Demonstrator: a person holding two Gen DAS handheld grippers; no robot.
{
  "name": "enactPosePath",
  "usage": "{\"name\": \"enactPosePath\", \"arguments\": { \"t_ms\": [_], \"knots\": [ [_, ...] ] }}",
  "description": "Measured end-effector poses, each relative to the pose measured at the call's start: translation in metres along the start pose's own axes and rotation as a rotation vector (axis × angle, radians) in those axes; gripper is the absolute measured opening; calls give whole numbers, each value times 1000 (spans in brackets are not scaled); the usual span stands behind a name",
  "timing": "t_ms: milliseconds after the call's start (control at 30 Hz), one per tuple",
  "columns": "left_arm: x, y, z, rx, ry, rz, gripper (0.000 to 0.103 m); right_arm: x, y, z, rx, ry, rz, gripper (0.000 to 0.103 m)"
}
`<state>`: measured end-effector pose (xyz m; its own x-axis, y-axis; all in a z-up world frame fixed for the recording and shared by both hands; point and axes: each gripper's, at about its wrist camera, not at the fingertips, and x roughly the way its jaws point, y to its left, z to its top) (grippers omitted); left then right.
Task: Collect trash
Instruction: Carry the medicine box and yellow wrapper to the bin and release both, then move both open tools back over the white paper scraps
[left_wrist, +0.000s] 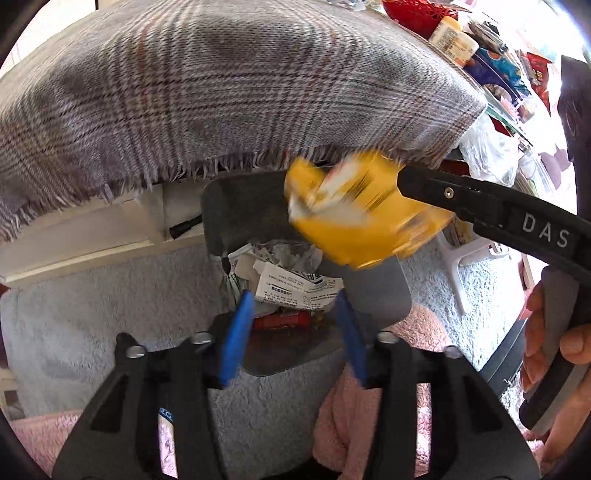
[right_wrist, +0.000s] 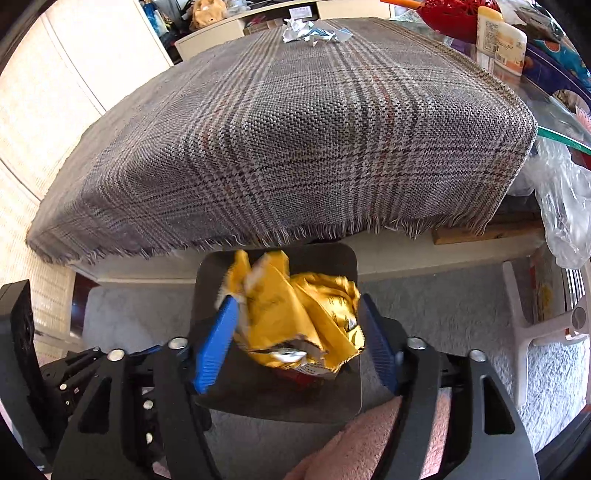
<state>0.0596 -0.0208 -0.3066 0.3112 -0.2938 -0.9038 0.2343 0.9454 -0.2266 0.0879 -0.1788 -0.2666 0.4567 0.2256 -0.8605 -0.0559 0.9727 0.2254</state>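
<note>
A crumpled yellow wrapper (right_wrist: 299, 321) sits loosely between the blue fingers of my right gripper (right_wrist: 297, 339), which stands open over a dark grey bin (right_wrist: 258, 387). In the left wrist view the yellow wrapper (left_wrist: 354, 210) is motion-blurred above the bin (left_wrist: 236, 206), at the tip of the right gripper's black arm (left_wrist: 498, 218). My left gripper (left_wrist: 293, 332) is open just above the bin, with nothing between its fingers. White printed papers (left_wrist: 295, 288) and a red packet (left_wrist: 280, 319) lie inside the bin.
A plaid-cloth table (right_wrist: 295, 129) overhangs the bin's far side, with crumpled paper (right_wrist: 314, 31) at its far edge. A bottle (right_wrist: 502, 37), a clear plastic bag (right_wrist: 565, 206) and a white stool (right_wrist: 535, 325) are at the right. Pink fluffy fabric (right_wrist: 362, 443) lies near the bin.
</note>
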Motion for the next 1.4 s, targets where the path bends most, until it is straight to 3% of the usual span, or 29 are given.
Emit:
{"name": "enactPosePath", "arguments": {
  "t_ms": [167, 233, 333, 633, 867, 1167, 1400],
  "knots": [
    [-6, 6, 0, -8, -25, 34, 76, -2, -2, -2, 3, -11, -37, 100],
    [-10, 8, 1, -11, -30, 42, 89, -4, -7, -2, 12, -12, -51, 100],
    [-15, 12, 4, -18, -35, 44, 95, -7, -18, -1, 32, -7, -64, 100],
    [-38, 21, 21, -36, -68, 60, 95, -31, -40, 15, 62, -52, -64, 100],
    [-73, 30, 53, -51, -135, 48, 95, -61, -42, 43, 33, -119, -71, 100],
    [-100, 36, 116, -59, -201, 82, 95, -86, -42, 102, -12, -229, -85, 100],
    [-102, 33, 181, -43, -231, 130, 95, -80, -38, 154, -39, -250, -68, 100]
  ]
}}
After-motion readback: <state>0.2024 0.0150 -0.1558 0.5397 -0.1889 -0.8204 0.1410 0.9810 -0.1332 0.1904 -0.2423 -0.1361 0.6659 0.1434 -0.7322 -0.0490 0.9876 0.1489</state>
